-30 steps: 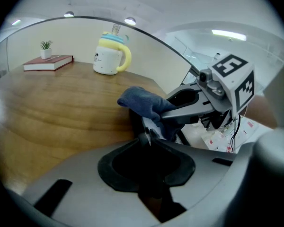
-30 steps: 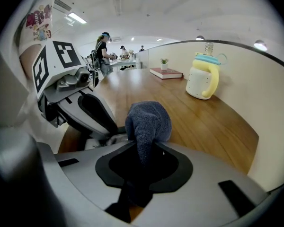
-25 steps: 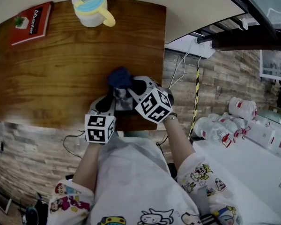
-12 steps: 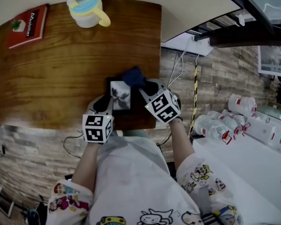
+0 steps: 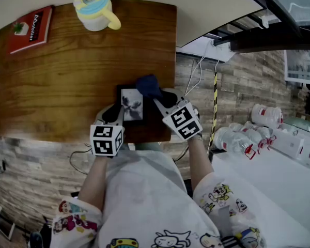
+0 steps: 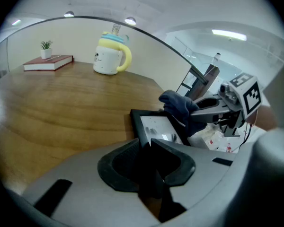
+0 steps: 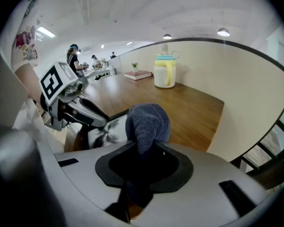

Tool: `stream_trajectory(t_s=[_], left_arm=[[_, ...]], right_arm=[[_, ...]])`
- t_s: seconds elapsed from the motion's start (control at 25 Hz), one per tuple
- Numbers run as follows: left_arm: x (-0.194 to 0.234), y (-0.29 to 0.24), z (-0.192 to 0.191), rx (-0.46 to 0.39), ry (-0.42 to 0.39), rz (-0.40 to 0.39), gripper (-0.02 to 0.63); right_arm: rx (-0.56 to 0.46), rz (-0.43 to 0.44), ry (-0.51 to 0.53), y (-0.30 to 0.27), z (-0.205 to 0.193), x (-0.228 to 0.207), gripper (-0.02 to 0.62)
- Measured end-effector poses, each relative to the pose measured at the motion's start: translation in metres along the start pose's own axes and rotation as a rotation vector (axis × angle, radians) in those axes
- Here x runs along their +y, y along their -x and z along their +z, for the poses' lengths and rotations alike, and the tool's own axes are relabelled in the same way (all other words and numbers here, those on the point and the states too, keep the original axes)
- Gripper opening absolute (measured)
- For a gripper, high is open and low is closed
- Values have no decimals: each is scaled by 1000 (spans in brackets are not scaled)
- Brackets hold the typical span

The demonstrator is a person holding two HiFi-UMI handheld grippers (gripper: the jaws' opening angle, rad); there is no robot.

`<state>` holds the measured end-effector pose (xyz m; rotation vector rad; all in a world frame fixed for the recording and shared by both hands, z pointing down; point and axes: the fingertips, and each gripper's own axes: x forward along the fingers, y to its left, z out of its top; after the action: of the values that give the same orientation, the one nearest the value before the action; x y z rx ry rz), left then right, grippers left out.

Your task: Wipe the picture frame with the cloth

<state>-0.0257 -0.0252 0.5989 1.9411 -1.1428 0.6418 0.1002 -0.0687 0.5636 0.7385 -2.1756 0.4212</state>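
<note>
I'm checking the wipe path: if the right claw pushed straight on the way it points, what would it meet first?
The right claw's blue cloth leads, and would likely press onto the picture frame's far right corner, or the wooden table just beside it; the cloth hides the exact spot.

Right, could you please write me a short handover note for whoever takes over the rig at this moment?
Left gripper: shut on the picture frame at its near edge, by the table front.
Right gripper: shut on the blue cloth, at the frame's far right corner.
Done: both grips made; how much is wiped is unclear.
To do: wipe across the frame.
</note>
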Motion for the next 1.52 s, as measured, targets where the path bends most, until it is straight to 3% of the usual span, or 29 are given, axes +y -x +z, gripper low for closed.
stream_trajectory(t_s=[0.32, 0.48, 0.72, 0.88, 1.08, 1.52], left_arm=[[0, 0, 0, -4, -6, 6, 74], [-1, 1, 0, -7, -9, 8, 74], [-1, 0, 1, -9, -8, 7, 74], [-1, 0, 1, -7, -9, 8, 74], [-1, 0, 1, -8, -5, 4, 74], [-1, 0, 1, -6, -3, 4, 74]], right_arm=[[-158, 63, -39, 15, 48, 40, 71], [-185, 124, -52, 5, 59, 63, 71], [-126, 205, -43, -28, 50, 89, 71], [-58, 205, -13, -44, 36, 93, 71], [49, 174, 132, -54, 21, 94, 71], [57, 170, 104, -53, 19, 92, 70]])
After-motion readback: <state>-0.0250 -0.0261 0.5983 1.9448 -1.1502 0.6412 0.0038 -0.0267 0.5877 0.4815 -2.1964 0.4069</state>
